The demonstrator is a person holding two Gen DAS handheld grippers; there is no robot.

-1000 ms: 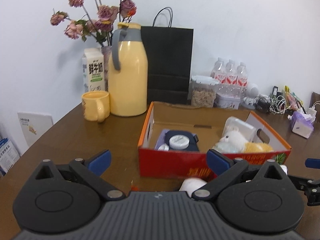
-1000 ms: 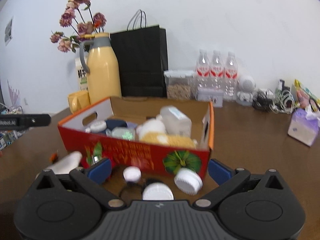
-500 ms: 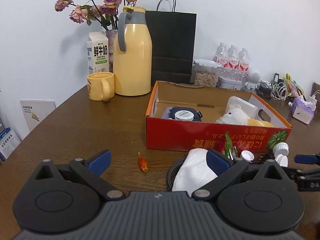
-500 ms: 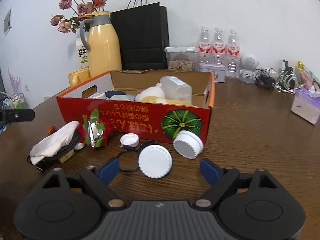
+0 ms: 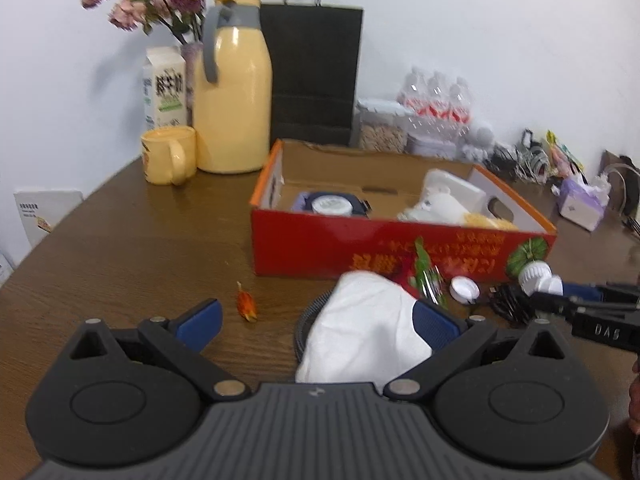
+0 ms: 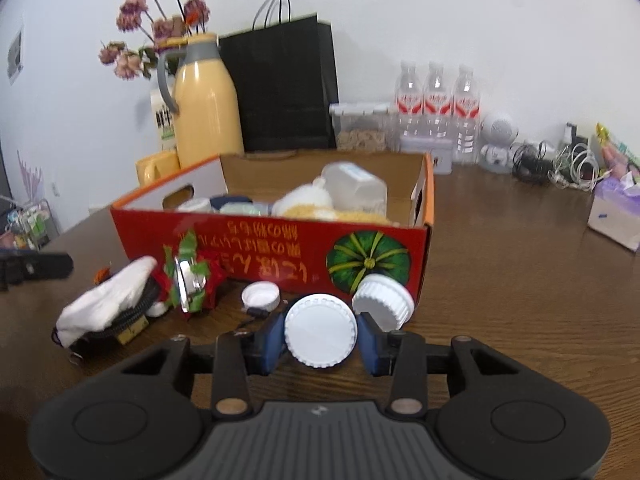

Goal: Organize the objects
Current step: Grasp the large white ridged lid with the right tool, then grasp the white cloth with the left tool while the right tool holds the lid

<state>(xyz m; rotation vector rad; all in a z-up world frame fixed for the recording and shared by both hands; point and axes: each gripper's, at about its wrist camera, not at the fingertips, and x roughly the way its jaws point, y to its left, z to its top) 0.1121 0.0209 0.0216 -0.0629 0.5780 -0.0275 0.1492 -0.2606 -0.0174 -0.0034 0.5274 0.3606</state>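
Brown wooden table [image 6: 520, 280] is shared by a red cardboard box [image 6: 280, 256], already partly filled, and loose items gathered along its front wall, presumably waiting to be sorted into it. A white round lid [image 6: 320, 332] is set between the blue pads of the right gripper [image 6: 322, 340], whose jaws have just been closing; both pads appear pressed against its rim. A second ribbed cap [image 6: 384, 300] lies just behind it. The left gripper [image 5: 316, 320] is held wide open over a white cloth bundle [image 5: 360, 328], nothing gripped, though one pad seems to brush it.
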